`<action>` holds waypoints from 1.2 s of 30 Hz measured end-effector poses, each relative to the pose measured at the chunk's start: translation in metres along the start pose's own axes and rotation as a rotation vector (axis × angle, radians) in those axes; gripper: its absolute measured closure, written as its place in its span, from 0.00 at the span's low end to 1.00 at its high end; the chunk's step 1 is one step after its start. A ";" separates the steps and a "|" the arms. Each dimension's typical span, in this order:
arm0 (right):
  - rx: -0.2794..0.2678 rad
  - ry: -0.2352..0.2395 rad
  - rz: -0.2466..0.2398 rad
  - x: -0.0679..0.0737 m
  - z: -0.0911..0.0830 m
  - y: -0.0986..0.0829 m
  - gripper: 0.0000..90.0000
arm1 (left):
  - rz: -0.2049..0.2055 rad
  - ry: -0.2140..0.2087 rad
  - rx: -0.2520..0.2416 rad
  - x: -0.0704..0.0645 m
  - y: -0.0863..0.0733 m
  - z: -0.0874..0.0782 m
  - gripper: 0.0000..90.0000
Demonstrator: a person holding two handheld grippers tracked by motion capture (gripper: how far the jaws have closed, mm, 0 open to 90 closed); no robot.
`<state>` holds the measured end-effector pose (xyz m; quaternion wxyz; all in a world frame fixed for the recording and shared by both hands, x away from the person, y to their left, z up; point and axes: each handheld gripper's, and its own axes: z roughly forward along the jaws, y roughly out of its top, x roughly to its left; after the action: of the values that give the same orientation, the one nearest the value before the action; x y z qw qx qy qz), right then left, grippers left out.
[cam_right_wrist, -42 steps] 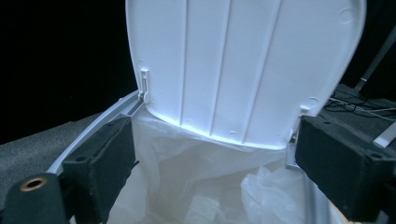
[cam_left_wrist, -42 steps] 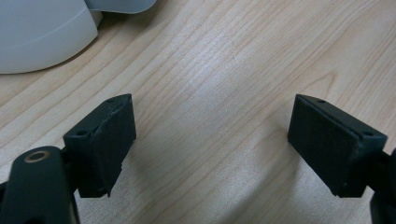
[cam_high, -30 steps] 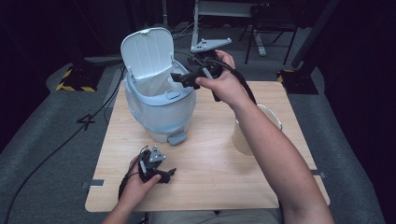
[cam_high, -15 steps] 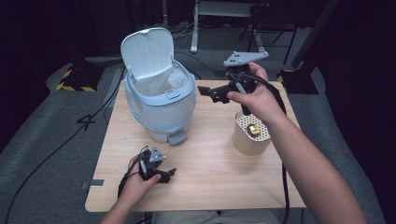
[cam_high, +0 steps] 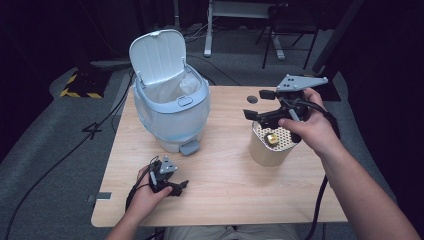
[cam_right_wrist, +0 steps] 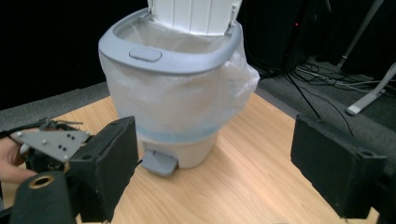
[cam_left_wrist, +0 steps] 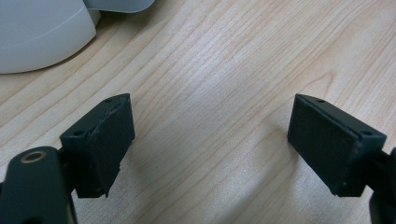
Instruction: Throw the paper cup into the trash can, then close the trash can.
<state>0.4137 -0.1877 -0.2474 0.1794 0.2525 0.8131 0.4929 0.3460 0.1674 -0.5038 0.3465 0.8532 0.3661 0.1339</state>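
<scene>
Right gripper [cam_high: 261,104] hangs above the beige cylindrical canister with the perforated top [cam_high: 270,145], at the right of the light wooden table [cam_high: 225,195]. Its jaws stand wide apart with nothing between them; the right gripper view looks past them toward the bin. Left gripper [cam_high: 172,187] rests on the table near the front edge, left of centre, jaws likewise spread and bare, only wood grain between them in the left gripper view.

Pale blue-grey pedal bin with a grey rim [cam_high: 170,112] stands at the far left of the table, well apart from the canister. White hinged lid [cam_high: 159,52] is tipped up and back. A clear plastic liner [cam_right_wrist: 187,100] drapes over the rim; what lies inside I cannot tell. Grey foot pedal [cam_high: 189,148] faces the near side.

A small yellowish object [cam_high: 271,139] sits on the canister's perforated top, just below the right gripper.

Judgement: the step in hand looks like a reach for that small object, with the open bin as its likely place. Next move calls for lowering the right gripper straight over it and pinching lightly, without nudging the canister.
</scene>
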 end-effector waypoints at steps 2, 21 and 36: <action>0.005 -0.011 0.003 -0.003 -0.011 -0.011 0.17 | 0.000 0.003 0.000 0.000 0.000 0.000 0.17; 0.036 -0.042 0.088 -0.022 -0.066 -0.108 0.18 | -0.032 0.013 -0.004 0.003 -0.006 -0.013 0.23; 0.058 -0.109 0.161 -0.029 -0.062 -0.208 0.23 | -0.059 0.035 -0.052 0.009 -0.003 -0.033 0.27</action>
<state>0.3548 -0.3288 -0.4040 0.1760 0.3487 0.7931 0.4674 0.3346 0.1918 -0.4823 0.3659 0.8302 0.3936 0.1479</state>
